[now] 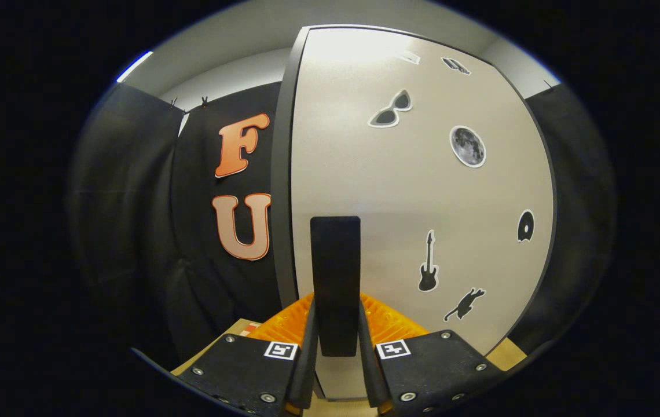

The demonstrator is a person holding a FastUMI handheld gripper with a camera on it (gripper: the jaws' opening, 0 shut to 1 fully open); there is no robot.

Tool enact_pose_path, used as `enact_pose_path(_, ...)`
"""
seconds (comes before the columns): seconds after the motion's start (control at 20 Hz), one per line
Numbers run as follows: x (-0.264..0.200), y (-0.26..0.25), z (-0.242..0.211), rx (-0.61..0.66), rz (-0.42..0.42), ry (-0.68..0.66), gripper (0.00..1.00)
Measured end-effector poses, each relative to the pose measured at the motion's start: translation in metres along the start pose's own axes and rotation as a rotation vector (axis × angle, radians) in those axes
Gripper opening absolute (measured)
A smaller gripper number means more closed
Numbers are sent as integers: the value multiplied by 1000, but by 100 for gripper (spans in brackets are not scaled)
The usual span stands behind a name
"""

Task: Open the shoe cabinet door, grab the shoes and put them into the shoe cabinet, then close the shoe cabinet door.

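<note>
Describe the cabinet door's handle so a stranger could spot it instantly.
Start at the pale shoe cabinet door dotted with stickers. Near its left edge stands a dark upright handle, clasped between the gripper jaws. Unlike the flat guitar sticker beside it, it juts outward.

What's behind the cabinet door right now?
Can't tell: the door looks shut or nearly so and covers the inside. The gripper has both fingers pressing on the dark handle; stickers dot the door front.
</note>
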State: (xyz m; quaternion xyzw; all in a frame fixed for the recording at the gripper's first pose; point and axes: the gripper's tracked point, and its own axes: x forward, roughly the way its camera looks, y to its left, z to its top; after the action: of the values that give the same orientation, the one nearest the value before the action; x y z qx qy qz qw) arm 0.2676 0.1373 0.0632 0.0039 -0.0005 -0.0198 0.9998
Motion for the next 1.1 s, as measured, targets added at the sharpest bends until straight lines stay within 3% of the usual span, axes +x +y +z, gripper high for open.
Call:
enact_pose_path(0.15, -1, -1, 0, 41, 30, 8, 32)
enact_pose_path(0.35, -9, -5, 0, 35, 1, 10, 30)
enact_pose_path(1.1, -72, -36, 0, 112, 154, -13, 27)
